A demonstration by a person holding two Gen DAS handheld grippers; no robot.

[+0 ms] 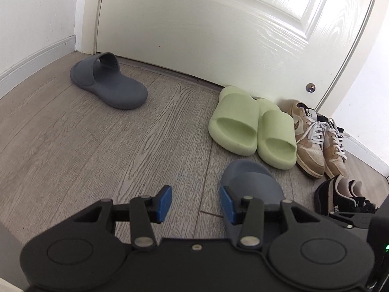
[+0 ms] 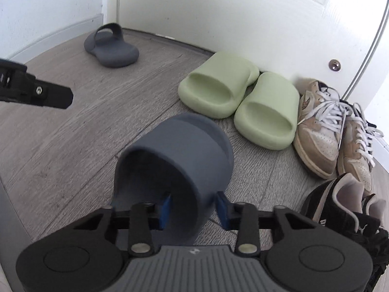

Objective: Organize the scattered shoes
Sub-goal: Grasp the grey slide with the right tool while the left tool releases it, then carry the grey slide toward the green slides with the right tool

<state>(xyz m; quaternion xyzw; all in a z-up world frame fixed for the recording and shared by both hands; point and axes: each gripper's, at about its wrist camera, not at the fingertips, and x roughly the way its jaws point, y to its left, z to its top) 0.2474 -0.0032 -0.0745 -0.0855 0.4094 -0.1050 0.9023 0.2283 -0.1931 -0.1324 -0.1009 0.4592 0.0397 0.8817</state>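
My right gripper [image 2: 193,210] is shut on the strap of a grey slide [image 2: 180,150] and holds it above the floor; one pad sits inside the strap, the other outside. The same slide shows in the left wrist view [image 1: 250,177]. My left gripper [image 1: 195,203] is open and empty over the floor, just left of that slide. The matching grey slide [image 1: 107,81] lies alone near the door at the far left, also in the right wrist view [image 2: 111,48].
A pair of green slides [image 1: 250,126] and tan sneakers [image 1: 316,141] stand in a row against the white door [image 1: 218,24]. A black sneaker [image 1: 340,197] lies at the near right. Skirting board [image 1: 36,58] runs along the left wall.
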